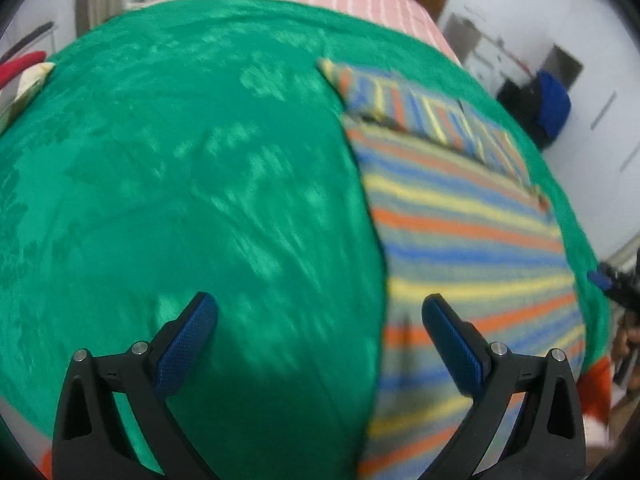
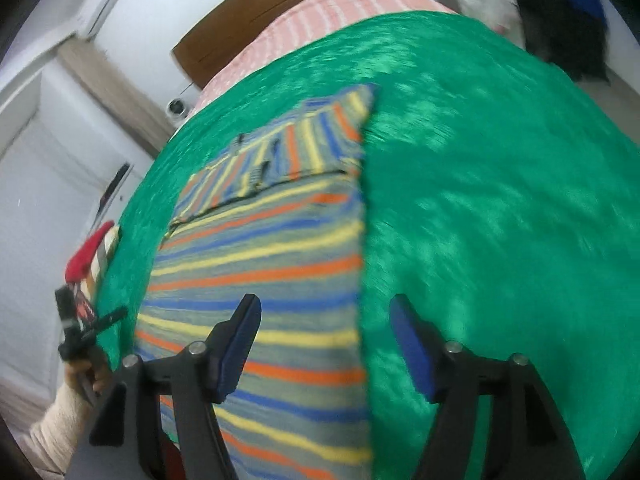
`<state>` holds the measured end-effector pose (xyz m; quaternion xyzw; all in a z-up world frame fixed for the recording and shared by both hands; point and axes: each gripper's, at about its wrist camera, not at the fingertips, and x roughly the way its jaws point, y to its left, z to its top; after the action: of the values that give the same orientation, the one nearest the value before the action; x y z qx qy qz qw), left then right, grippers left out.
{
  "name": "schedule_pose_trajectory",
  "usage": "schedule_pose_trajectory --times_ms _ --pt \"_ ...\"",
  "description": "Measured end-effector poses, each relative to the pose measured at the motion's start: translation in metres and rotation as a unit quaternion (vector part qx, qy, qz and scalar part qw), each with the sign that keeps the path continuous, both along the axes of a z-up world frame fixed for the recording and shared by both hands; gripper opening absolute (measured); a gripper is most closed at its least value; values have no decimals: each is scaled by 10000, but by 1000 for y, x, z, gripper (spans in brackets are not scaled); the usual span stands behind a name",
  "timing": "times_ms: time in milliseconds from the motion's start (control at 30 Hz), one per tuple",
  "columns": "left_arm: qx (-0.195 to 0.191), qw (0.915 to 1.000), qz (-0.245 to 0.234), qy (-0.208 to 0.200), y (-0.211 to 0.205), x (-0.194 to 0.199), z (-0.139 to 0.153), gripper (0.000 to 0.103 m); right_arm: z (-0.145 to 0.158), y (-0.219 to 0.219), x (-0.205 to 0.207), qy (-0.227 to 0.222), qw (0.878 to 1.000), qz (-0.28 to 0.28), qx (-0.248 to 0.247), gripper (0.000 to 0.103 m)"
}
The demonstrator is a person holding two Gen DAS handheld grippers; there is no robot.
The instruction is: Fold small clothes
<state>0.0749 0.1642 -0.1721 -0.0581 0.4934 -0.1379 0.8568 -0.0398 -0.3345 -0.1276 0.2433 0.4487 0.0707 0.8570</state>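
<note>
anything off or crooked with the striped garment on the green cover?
Nothing stands out. The striped garment lies flat on the green cover, one long edge straight, its far end folded over with stripes running crosswise. Both grippers are open and hold nothing.

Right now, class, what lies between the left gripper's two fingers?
In the left wrist view, the open left gripper frames bare green bedspread and the striped garment's left edge.
</note>
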Motion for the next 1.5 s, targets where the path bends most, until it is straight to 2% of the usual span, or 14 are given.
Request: schedule_pose_trajectory --times_ms 200,333,400,500,733,967,1033,1133,1167,1200,1267,1367,1433,1500 --pt "366 9987 -287 213 -20 -36 -9 102 -3 -3 -26 78 9996 153 -239 66" --pt "384 9977 -392 404 -22 -52 -19 102 -3 12 -42 458 9924 892 -717 66" --pt "580 9961 -534 403 -27 -62 -25 102 -7 21 -54 699 9854 1248 -922 66" --pt "868 9930 -719 361 -39 -68 -28 102 -15 25 -68 899 9818 1395 -923 66" --pt "875 9905 -884 586 -41 -72 -29 96 -33 30 -83 1062 9793 1530 -788 66" --pt "557 9926 -667 848 -24 -76 -25 68 -35 37 -84 1177 9754 1759 -617 58" --pt "618 9914 -713 910 -27 -75 -27 59 -36 39 -82 1211 9756 1742 -563 55" --pt "790 9891 -837 924 -36 -78 -27 26 -43 49 -78 1427 9702 1856 -630 34" --pt "819 9878 -915 956 -39 -79 -27 7 -46 54 -77 1551 9658 1967 -661 19" --pt "827 9863 -1017 998 -43 -80 -25 5 -48 57 -77 1614 9631 2039 -696 10" --pt "787 9863 -1065 987 -44 -80 -20 3 -47 60 -76 1617 9612 2103 -754 8" --pt "-1 9920 -771 997 -24 -66 -3 3 -29 43 -69 1349 9747 1758 -288 7" --pt "-530 9940 -531 795 -10 -50 14 3 -14 31 -59 1073 9822 1538 -60 7" --pt "-835 9952 -261 440 -1 -27 31 3 2 21 -43 768 9871 1404 61 7"
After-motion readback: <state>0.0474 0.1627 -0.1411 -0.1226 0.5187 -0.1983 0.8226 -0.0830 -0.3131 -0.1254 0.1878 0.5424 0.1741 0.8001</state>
